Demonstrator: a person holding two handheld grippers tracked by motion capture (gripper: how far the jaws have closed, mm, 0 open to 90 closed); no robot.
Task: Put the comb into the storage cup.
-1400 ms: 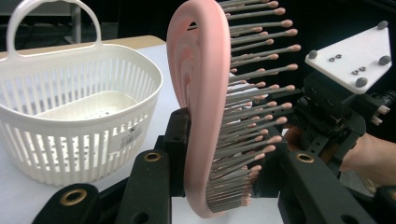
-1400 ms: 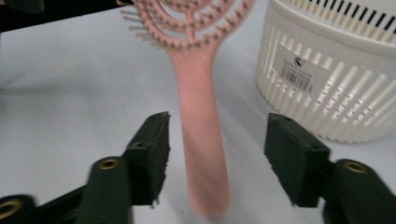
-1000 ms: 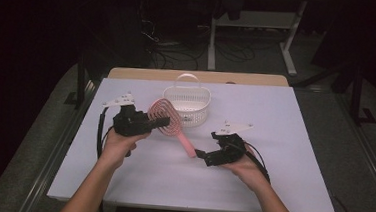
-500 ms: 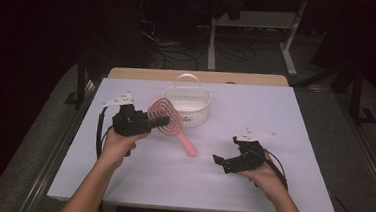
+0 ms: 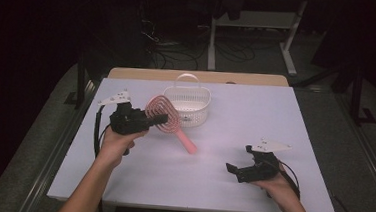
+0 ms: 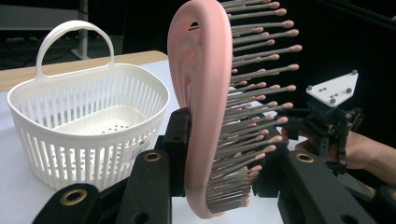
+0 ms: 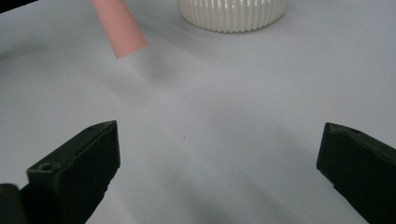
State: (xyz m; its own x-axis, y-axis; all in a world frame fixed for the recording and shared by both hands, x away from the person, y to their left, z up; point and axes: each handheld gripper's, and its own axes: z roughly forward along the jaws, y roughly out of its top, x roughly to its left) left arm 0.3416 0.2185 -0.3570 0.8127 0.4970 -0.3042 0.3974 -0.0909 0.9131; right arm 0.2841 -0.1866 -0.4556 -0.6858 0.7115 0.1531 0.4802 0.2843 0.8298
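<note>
- Left gripper [image 5: 161, 118] clamped on pink hairbrush [image 5: 164, 115] head, held off the table at basket's [image 5: 188, 110] seven o'clock.
- Brush reads light, rigid plastic; bristles [image 6: 252, 116] springy, so I'd grip the frame edge.
- Right gripper [image 5: 240, 161] wide open, empty, at five o'clock.

Fingers [image 7: 74, 172] wide apart over white table [image 7: 210, 140]; pink brush handle [image 7: 119, 28], basket [image 7: 232, 11] beyond.

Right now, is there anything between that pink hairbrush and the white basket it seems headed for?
Nothing visible stands in the way. The left gripper holds the pink hairbrush by its head, right beside the white basket. The basket's inside looks empty and its top is open. The right gripper is open, well off to the side.
</note>
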